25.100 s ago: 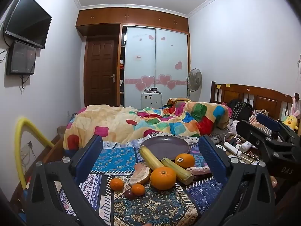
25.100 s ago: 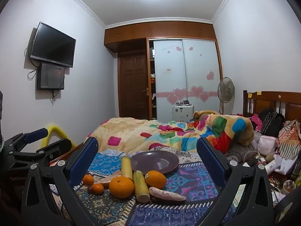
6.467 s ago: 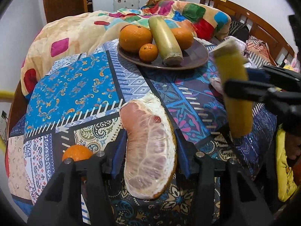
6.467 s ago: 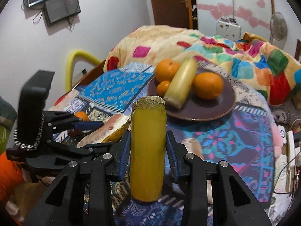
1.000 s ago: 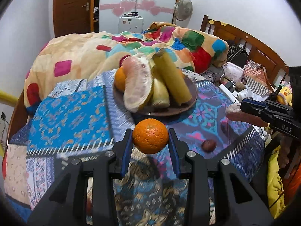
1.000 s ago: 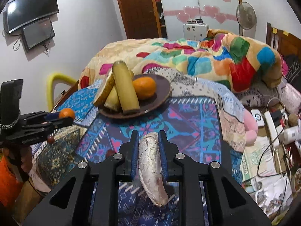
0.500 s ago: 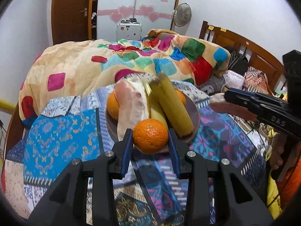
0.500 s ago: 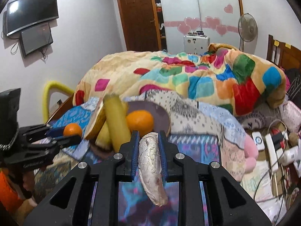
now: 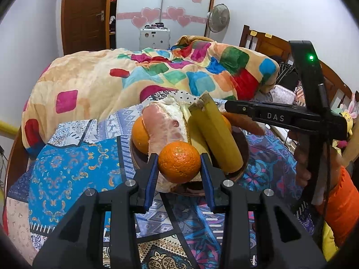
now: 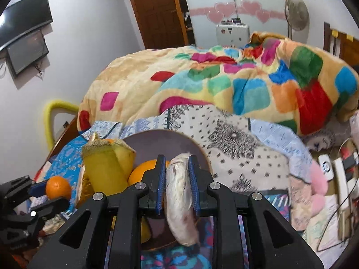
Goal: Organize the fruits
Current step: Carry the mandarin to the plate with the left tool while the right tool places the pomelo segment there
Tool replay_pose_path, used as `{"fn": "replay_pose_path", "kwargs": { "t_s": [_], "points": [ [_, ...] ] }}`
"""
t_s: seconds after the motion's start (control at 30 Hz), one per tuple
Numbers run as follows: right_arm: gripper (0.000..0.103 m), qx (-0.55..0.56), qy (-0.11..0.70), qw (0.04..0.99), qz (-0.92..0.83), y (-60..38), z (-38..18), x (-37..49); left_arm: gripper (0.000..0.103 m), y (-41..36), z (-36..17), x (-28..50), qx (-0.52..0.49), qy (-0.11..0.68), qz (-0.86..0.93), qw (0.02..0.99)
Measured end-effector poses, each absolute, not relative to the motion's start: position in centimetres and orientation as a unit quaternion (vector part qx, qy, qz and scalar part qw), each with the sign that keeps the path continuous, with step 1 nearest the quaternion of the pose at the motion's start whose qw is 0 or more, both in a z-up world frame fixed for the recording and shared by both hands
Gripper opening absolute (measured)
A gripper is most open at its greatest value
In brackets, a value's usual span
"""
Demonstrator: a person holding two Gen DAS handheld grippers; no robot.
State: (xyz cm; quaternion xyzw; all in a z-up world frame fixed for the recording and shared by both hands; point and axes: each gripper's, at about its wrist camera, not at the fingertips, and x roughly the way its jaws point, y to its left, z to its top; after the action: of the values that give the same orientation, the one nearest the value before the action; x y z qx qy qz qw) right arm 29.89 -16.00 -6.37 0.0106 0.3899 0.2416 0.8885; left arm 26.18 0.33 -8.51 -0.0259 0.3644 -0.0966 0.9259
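Left wrist: left gripper (image 9: 179,168) fingers clamp orange (image 9: 179,161), right wrist: right gripper (image 10: 176,174) fingers clamp sweet potato (image 10: 180,198)

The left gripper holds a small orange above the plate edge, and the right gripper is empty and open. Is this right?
Not quite. The right gripper is not empty: it is shut on a pale sweet potato, as the right wrist view shows. The left gripper does hold the small orange at the plate edge.

Heaped plate (image 9: 243,154), probably overfull
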Motion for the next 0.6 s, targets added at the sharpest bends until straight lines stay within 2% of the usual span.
{"fn": "replay_pose_path", "kwargs": {
  "t_s": [0.07,0.27,0.6],
  "points": [
    [0.023,0.011,0.398,0.885,0.241,-16.1,-6.4,29.6,0.036,0.1,-8.7,26.3,-0.025,0.367,-0.097,0.925],
    [0.023,0.029,0.425,0.87,0.249,-17.2,-6.8,29.7,0.037,-0.9,-9.0,26.3,-0.02,0.375,-0.101,0.921],
    [0.023,0.015,0.41,0.874,0.261,-18.1,-6.0,27.1,0.037,-3.4,-9.3,26.1,0.005,0.385,-0.116,0.915]
  ]
}}
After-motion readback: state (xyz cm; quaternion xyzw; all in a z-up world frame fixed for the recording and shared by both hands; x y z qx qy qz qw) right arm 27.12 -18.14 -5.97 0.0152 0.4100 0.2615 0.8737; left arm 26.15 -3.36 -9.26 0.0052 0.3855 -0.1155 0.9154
